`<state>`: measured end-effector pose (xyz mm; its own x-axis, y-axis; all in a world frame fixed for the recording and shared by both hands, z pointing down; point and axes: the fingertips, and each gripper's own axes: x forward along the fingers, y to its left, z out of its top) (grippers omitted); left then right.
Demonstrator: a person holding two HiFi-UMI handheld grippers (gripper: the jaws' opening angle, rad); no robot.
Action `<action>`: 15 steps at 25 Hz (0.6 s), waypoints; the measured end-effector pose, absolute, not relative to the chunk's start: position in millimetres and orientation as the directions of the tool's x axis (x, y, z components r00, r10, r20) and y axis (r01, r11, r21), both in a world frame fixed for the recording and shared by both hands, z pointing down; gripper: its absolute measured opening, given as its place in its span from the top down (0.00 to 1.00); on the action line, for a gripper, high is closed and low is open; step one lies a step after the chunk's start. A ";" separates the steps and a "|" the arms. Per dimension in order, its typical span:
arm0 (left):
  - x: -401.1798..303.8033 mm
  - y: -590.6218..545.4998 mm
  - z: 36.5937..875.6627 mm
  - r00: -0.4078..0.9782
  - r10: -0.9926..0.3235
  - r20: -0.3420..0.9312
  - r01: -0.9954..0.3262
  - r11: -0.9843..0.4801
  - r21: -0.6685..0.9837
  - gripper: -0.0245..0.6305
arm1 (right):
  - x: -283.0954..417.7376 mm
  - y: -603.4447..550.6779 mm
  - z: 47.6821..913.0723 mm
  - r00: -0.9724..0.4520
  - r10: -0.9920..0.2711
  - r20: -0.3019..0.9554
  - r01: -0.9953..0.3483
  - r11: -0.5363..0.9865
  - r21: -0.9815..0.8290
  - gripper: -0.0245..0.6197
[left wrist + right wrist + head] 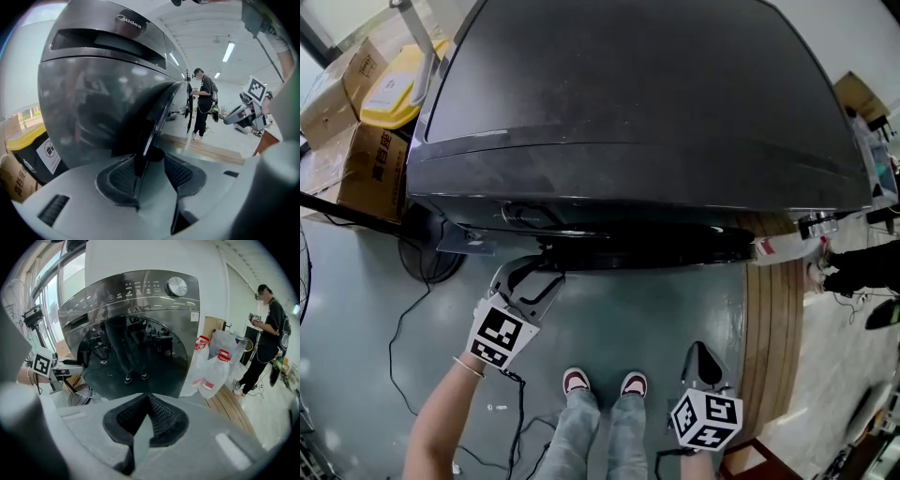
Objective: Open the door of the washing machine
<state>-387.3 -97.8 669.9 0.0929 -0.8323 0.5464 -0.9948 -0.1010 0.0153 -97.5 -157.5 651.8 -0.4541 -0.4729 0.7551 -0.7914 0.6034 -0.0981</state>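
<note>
The washing machine (637, 112) looms in front of me, with its round door (158, 119) facing me. My left tool (150, 165) gapes wide, and the door's rim stands between its pads. My right tool (148, 403) hangs closed and empty, clear of the machine.

My head camera looks steeply down over the washing machine (637, 112). The left gripper (151, 161) camera sits close, with the door (161, 112) edge just ahead of its jaws. The right gripper (148, 401) camera, farther back, faces that whole door.
</note>
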 end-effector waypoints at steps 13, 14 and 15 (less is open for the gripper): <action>-386.0 -95.9 668.2 0.110 -0.829 0.548 -0.991 -0.136 -0.008 0.72 | -102.4 -143.8 656.0 -0.470 -0.451 0.759 -0.779 0.617 -0.115 0.95; -386.2 -95.8 668.0 0.111 -0.828 0.550 -0.990 -0.139 -0.009 0.72 | -101.9 -143.6 655.9 -0.470 -0.452 0.758 -0.779 0.617 -0.115 0.95; -386.2 -95.7 668.0 0.113 -0.826 0.553 -0.990 -0.142 -0.011 0.72 | -101.1 -143.6 655.8 -0.470 -0.453 0.757 -0.779 0.616 -0.115 0.95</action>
